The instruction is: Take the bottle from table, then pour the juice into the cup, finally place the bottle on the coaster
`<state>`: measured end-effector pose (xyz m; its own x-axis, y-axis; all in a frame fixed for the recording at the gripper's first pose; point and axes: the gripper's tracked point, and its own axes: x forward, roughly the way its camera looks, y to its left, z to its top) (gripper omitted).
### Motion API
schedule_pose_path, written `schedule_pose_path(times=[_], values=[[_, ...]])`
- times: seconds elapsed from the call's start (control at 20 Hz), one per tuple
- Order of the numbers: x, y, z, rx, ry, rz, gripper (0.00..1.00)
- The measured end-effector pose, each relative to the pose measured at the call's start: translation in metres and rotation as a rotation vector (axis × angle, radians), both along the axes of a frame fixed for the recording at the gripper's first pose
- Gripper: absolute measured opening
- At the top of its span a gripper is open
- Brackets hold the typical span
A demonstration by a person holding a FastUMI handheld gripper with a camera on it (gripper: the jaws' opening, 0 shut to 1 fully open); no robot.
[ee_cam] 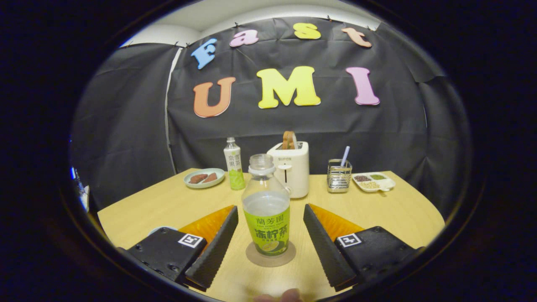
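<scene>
An uncapped clear bottle (267, 209) with a green label stands upright on a round brown coaster (270, 256) on the wooden table (377, 214). It holds clear liquid up to about its shoulder. My gripper (270, 209) is open, with one finger on each side of the bottle and a gap between each finger and the bottle. A small part of a pale blue round object (161, 229), perhaps the cup, peeks out behind the left finger (218, 243); most of it is hidden.
At the back of the table stand a capped green-labelled bottle (233, 164), a white toaster (290, 167) with bread in it, a plate (204, 178) with brown pieces, a wire holder (339, 175) with a straw, and a divided dish (373, 181).
</scene>
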<state>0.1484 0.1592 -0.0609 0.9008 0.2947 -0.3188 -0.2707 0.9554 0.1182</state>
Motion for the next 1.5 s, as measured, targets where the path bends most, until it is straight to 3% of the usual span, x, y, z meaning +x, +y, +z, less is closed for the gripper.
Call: schedule_pose_path(times=[0.35, 0.75, 1.05, 1.5], values=[[-0.07, -0.039, 0.076, -0.002, -0.211, -0.085, 1.0], [-0.144, -0.075, 0.085, -0.003, -0.267, -0.161, 1.0], [-0.174, -0.098, 0.085, -0.011, -0.275, -0.214, 1.0], [-0.18, -0.091, 0.076, -0.056, -0.281, -0.211, 1.0]])
